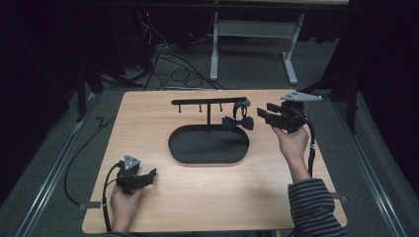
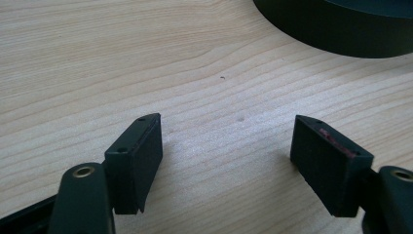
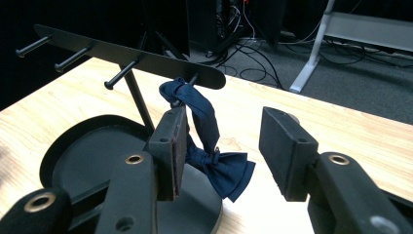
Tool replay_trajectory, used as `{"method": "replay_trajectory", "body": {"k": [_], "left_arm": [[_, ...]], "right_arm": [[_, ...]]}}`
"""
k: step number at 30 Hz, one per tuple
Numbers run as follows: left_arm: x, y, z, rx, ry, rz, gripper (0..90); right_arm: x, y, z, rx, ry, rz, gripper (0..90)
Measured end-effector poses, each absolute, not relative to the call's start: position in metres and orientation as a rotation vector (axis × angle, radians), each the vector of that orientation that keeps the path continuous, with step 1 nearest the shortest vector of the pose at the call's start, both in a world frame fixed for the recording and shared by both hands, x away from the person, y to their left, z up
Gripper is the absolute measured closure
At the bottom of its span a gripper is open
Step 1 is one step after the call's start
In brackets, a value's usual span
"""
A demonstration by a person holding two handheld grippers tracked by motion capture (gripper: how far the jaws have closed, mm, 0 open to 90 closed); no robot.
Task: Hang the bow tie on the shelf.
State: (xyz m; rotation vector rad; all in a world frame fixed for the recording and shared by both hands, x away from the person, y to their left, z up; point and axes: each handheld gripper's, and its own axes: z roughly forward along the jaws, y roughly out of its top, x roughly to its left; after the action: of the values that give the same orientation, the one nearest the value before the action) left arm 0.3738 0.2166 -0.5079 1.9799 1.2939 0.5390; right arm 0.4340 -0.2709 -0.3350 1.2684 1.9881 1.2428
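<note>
Nearest the camera, the left gripper (image 1: 148, 175) rests on the counter (image 1: 207, 197) at the near left, its jaws wide with nothing between them. At the far right, the right gripper (image 1: 263, 112) is also wide and empty. A navy bow tie (image 3: 221, 168) hangs by its strap from the rightmost peg of the rack (image 3: 131, 56), above the tray (image 1: 207, 148).

In the right gripper view the bow tie lies just beyond the jaws, closer to the left one. I judge that a careless pull could slip the strap off the peg, or a jaw could knock the light rack and tip it.
</note>
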Motion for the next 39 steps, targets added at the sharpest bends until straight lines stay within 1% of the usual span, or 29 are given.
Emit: {"method": "replay_trajectory", "body": {"k": [39], "left_arm": [[0.374, 0.216, -0.508, 1.983, 1.293, 0.549, 28.3]], "right_arm": [[0.395, -0.303, -0.346, 1.320, 1.943, 1.281, 54.4]]}}
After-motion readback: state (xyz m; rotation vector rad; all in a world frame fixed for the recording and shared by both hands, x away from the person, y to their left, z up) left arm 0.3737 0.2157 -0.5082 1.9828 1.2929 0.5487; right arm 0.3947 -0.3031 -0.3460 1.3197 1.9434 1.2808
